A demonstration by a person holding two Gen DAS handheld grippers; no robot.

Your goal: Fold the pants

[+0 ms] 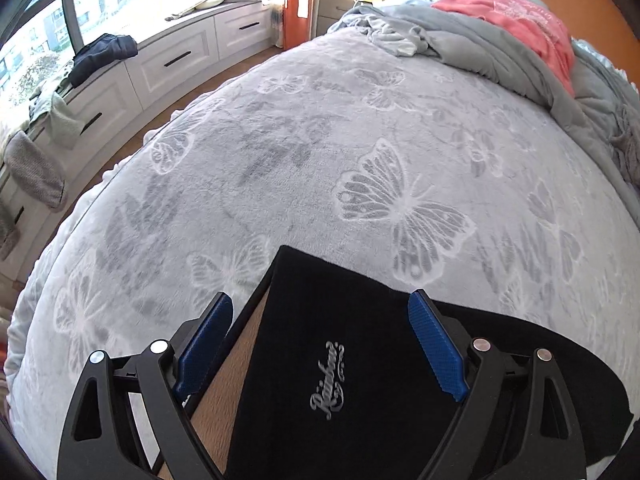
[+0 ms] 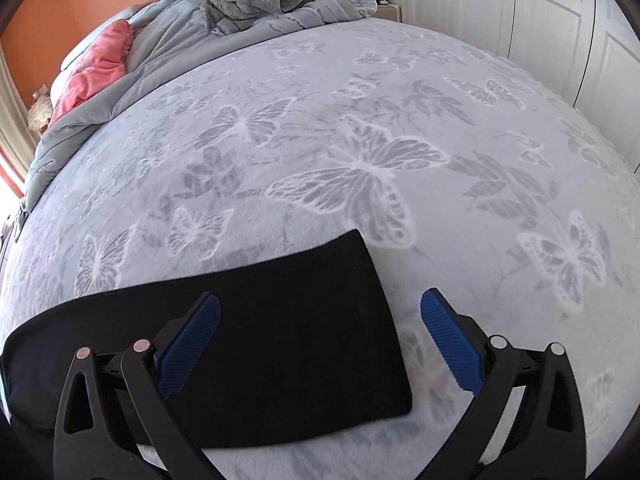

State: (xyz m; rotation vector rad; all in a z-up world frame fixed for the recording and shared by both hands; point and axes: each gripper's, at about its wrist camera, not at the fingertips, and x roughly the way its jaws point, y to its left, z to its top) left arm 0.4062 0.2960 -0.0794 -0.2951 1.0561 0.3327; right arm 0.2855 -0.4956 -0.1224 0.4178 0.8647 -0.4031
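Observation:
Black pants [image 1: 340, 360] lie flat on a grey butterfly-print bedspread [image 1: 320, 152]. In the left wrist view I see a grey script logo [image 1: 329, 380] on the cloth and a tan inner lining [image 1: 228, 376] at the left edge. My left gripper [image 1: 320, 312] is open and hovers over this end, holding nothing. In the right wrist view the other end of the pants [image 2: 280, 340] lies as a flat dark strip with a straight edge on the right. My right gripper [image 2: 320, 312] is open above that edge, its left finger over cloth, its right over the bedspread [image 2: 360, 120].
A rumpled grey duvet [image 1: 480, 40] and a pink blanket [image 1: 528, 24] lie at the head of the bed. White drawers [image 1: 176, 60] with clothes on top run under the window at left. White closet doors [image 2: 540, 20] stand at right.

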